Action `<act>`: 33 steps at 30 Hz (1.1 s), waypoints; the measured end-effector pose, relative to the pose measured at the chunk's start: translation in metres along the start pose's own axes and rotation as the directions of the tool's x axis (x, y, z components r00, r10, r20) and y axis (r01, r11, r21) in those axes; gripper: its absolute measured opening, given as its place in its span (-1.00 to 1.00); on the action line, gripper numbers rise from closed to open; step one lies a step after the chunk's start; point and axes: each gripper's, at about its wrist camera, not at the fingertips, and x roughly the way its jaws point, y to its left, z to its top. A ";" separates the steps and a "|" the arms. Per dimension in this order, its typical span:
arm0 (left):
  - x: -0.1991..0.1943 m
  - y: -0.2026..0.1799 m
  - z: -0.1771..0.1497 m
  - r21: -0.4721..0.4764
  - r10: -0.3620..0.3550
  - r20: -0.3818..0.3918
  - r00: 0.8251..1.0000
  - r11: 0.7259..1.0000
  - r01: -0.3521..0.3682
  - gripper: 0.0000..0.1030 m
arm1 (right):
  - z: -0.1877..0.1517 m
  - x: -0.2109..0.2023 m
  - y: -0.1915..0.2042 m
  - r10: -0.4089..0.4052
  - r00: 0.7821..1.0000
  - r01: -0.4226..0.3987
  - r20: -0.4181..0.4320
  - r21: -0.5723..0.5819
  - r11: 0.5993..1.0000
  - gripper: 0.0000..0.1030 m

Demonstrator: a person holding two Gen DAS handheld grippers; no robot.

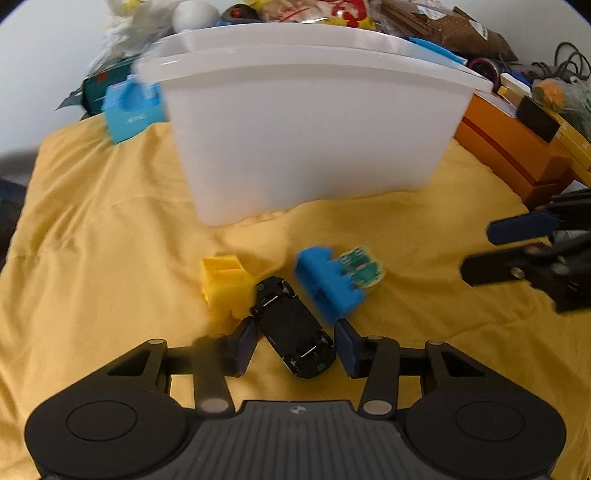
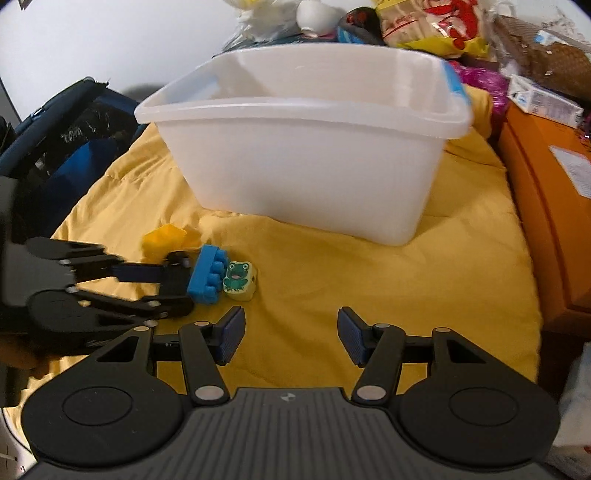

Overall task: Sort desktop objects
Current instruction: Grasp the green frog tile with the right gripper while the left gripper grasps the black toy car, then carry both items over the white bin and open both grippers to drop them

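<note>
Left wrist view: left gripper (image 1: 295,345) spread wide around an upturned black toy car (image 1: 293,326) on the yellow cloth (image 1: 110,258), between a yellow block (image 1: 225,286) and blue brick (image 1: 327,284). Right gripper (image 2: 291,334) gapes empty near the frog eraser (image 2: 239,280), before the white bin (image 2: 306,162).

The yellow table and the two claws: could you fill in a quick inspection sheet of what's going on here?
Surface: wrinkled yellow cloth.
Job's things: white bin upright on the cloth; black toy car upside down; yellow block, blue block and frog eraser clustered in front of the bin.
Clutter: snack bags, orange box, small blue box around the cloth.
Grippers: left claw open, straddling the car, not yet closed; right claw open, empty.
Cables: grey cords at far right.
Surroundings: pale wall, dark blue bag on the left.
</note>
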 end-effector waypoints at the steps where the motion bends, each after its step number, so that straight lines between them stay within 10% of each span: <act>1: -0.004 0.004 -0.003 -0.001 0.006 0.001 1.000 1.000 -0.006 -0.04 | 0.003 0.006 0.002 -0.001 1.000 0.001 -0.001 0.001 1.000 0.12; 20: -0.053 0.034 -0.014 -0.084 -0.013 0.081 0.997 0.996 0.020 -0.04 | 0.011 0.060 0.041 -0.015 1.000 0.013 -0.019 -0.123 0.992 -0.43; 33: -0.111 0.023 0.058 -0.023 -0.059 0.240 0.969 0.998 0.066 -0.04 | 0.055 -0.082 0.007 0.074 0.965 -0.064 0.250 -0.048 0.997 -0.43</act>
